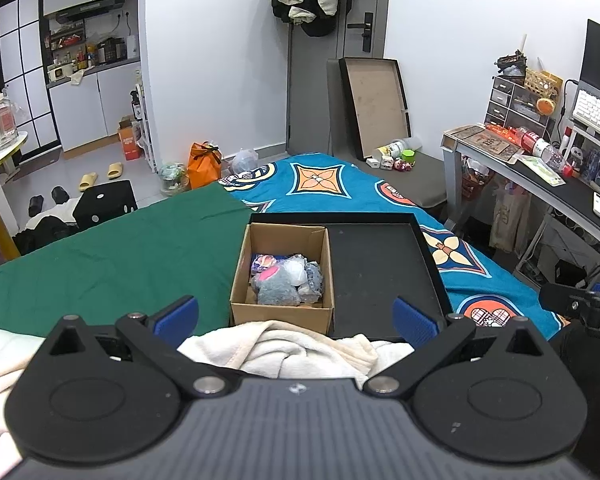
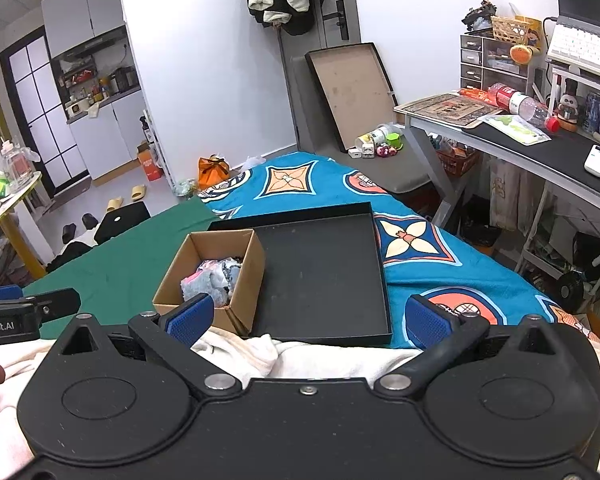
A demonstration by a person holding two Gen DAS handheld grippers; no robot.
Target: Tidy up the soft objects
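Note:
A cream fleece cloth lies bunched on the bed at the near edge, also in the right wrist view. My left gripper is open above it, blue fingers spread wide. My right gripper is open too, over the same cloth. Beyond stands a cardboard box holding several soft items, grey, pink and white. It sits in the left part of a black tray. Both show in the right wrist view: the box, the tray.
The bed has a green sheet on the left and a blue patterned cover on the right. A desk with clutter stands to the right. A chair stands beyond the bed. Slippers and bags lie on the floor.

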